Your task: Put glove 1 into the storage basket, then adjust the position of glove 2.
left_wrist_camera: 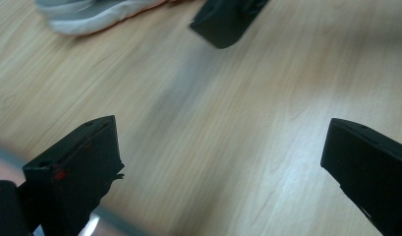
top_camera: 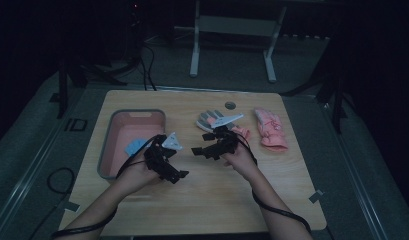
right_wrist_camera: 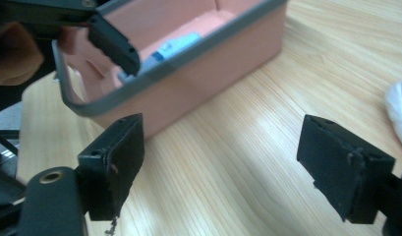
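Left claw is wide open w/ nothing in it, jaws pointing across bare wood just beside the pink bin; in its own view there's only wood grain between the jaws, plus a blurry grey-and-white glove edge at the top. Right claw is spread wide too and empty, hovering mid-worktop facing the bin, whose grey rim and pink wall sit ahead of its jaws. Inside the bin lies a light blue item, prob. a glove already dropped there; can't tell for sure. The grey/white glove lies flat on the worktop behind the right hand, a bit of pink fabric just beside it and partly hidden by that hand. Further right, well apart from both claws, a pink glove lies flat w/ cuff nearest the person. My read: gloves are going into the bin one by one, so both claws sit open and free between bin and glove pile, ready to swing to the next pick. The bin's at the left so it's an easy drop for the left hand.
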Motion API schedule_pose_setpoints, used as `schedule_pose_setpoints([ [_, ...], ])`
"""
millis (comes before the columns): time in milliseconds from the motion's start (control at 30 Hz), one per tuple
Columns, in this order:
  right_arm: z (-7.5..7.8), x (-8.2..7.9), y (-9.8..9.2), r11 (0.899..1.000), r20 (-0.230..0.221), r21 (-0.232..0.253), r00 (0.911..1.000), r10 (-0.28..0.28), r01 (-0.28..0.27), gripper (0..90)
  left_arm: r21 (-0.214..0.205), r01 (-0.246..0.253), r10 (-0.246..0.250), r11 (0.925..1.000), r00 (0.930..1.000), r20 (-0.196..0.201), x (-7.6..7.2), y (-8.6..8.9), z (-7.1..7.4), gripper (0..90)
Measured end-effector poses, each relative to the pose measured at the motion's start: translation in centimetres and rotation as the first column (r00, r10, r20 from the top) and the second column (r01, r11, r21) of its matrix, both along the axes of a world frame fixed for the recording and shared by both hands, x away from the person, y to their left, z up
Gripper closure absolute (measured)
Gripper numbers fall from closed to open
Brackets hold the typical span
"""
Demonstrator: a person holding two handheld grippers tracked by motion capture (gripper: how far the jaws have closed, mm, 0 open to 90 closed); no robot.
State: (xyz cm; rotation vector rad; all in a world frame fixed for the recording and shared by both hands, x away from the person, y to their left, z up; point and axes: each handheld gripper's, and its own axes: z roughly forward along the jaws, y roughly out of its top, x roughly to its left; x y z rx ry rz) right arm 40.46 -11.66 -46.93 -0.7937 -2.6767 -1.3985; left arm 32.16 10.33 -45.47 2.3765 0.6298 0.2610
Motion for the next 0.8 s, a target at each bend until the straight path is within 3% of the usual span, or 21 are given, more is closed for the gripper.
schedule_pose_setpoints([
  [100, -0.3, -0.2, -0.8, 0.999, -0.017, -0.032, 0.9999, -0.001, 0.0, 16.7, -0.011, 0.026, -0.026, 0.9996, 0.9996, 0.004, -0.6, -1.1, -0.4, 1.8],
  [233, -0.5, -0.6, -2.1, 1.0, -0.027, -0.012, 0.9996, 0.001, -0.002, 14.8, -0.038, 0.038, -0.038, 0.9985, 0.9991, 0.021, -1.4, -2.4, -1.1, 1.8],
  [333, -0.6, -0.9, -3.1, 1.0, -0.014, -0.023, 0.9998, -0.01, 0.01, 13.6, -0.065, 0.043, -0.042, 0.9969, 0.9989, 0.02, -1.9, -3.0, -1.8, 1.8],
  [533, -1.0, -0.9, -5.1, 0.997, 0.006, -0.052, 0.9986, -0.053, 0.053, 14.7, -0.078, 0.069, -0.072, 0.9946, 0.9967, -0.038, -2.3, -4.1, -3.5, 1.8],
  [667, -1.1, -0.5, -6.4, 0.992, 0.035, -0.088, 0.9957, -0.086, 0.088, 30.4, -0.051, 0.087, -0.089, 0.995, 0.9951, -0.043, -2.7, -4.8, -4.7, 1.8],
  [800, -1.2, 0.4, -7.7, 0.982, 0.05, -0.125, 0.9896, -0.135, 0.14, 44.7, -0.065, 0.088, -0.093, 0.994, 0.9932, -0.07, -2.9, -5.0, -5.7, 1.8],
])
